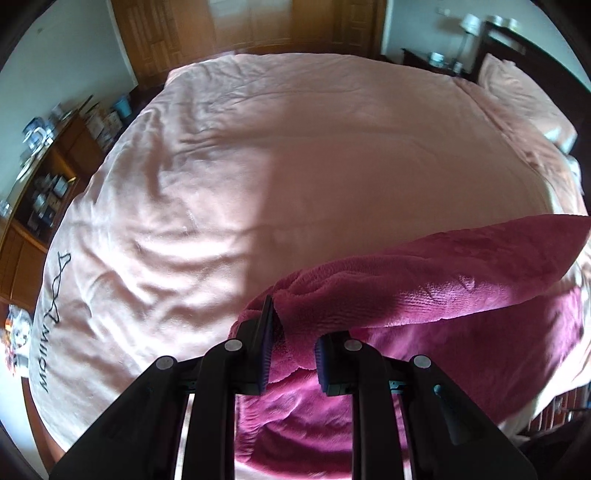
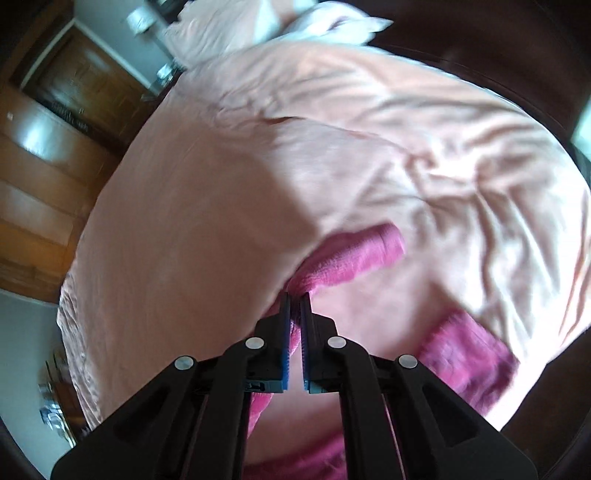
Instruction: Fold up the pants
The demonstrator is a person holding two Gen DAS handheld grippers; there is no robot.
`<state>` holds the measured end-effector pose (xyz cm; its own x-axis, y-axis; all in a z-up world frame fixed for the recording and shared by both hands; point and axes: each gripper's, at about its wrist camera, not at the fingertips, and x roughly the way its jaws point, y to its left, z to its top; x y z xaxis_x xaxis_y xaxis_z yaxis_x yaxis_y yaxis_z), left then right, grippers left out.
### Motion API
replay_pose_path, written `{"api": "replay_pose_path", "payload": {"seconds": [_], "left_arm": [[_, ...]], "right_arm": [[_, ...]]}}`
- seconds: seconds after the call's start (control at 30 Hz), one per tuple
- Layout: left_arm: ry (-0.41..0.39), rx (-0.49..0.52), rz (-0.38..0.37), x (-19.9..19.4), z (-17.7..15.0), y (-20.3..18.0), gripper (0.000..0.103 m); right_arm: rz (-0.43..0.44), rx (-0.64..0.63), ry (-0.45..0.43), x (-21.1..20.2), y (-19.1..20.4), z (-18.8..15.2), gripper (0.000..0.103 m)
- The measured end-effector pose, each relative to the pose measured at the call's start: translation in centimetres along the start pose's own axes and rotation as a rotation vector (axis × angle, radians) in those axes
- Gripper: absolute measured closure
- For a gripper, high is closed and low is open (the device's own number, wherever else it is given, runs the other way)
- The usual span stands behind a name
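Note:
The pants (image 1: 424, 295) are dark pink fleece, lying on a pale pink bedspread (image 1: 221, 166). In the left wrist view one layer is lifted and stretched to the right above the layer on the bed. My left gripper (image 1: 291, 325) holds a thick fold of the pants between its fingers, with the jaws part way apart around the bunched cloth. In the right wrist view my right gripper (image 2: 295, 299) is shut on a pants edge (image 2: 351, 254), which trails up and right. Another part of the pants (image 2: 469, 354) lies lower right.
The bedspread (image 2: 221, 203) covers a wide bed with wrinkles. Pillows (image 1: 524, 92) lie at the head. A wooden cabinet with clutter (image 1: 44, 177) stands left of the bed, and wooden doors (image 1: 251, 26) stand beyond it.

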<state>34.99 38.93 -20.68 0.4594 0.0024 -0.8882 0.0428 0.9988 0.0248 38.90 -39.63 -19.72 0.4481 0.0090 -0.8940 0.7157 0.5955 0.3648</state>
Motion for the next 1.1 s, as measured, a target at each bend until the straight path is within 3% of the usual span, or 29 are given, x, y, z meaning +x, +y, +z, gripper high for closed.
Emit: {"api": "replay_pose_path", "payload": {"seconds": [0.13, 0.3, 0.43, 0.57, 0.7, 0.83, 0.87, 0.9, 0.97, 1.1], "left_arm": [[0.000, 0.058, -0.036, -1.3, -1.4, 0.8, 0.084], [0.033, 0.127, -0.059, -3.1, -4.5, 0.7, 0.084], [0.059, 0.151, -0.037, -3.8, -7.6, -0.1, 0.084], [0.117, 0.104, -0.021, -3.0, -10.5, -0.5, 0.084], [0.188, 0.160, 0.035, -2.3, -13.6, -2.0, 0.084], [0.237, 0.161, 0.096, -1.5, -15.6, -2.5, 0.084], [0.242, 0.158, 0.107, -1.4, -15.8, -2.6, 0.084], [0.244, 0.151, 0.122, -1.3, -15.9, -2.9, 0.084], [0.240, 0.146, 0.139, -1.4, -15.9, -3.3, 0.084], [0.221, 0.142, 0.172, -2.0, -14.9, -4.3, 0.084]], "right_arm": [[-0.022, 0.047, -0.031, -3.9, -4.6, -4.1, 0.099], [-0.060, 0.106, -0.024, -5.8, -10.9, -9.4, 0.099], [-0.077, 0.166, 0.018, -5.5, -16.2, -12.8, 0.099], [-0.134, 0.179, 0.043, -4.9, -20.3, -15.3, 0.103], [-0.170, 0.190, 0.056, -3.9, -23.8, -16.6, 0.103], [-0.053, 0.266, 0.091, -2.7, -26.7, -17.4, 0.102], [-0.013, 0.281, 0.108, -2.3, -27.1, -17.6, 0.095], [0.018, 0.295, 0.120, -2.0, -27.3, -17.6, 0.079], [0.072, 0.327, 0.121, -1.6, -27.4, -17.7, 0.065], [0.172, 0.406, 0.151, 0.1, -28.0, -17.6, 0.064]]}}
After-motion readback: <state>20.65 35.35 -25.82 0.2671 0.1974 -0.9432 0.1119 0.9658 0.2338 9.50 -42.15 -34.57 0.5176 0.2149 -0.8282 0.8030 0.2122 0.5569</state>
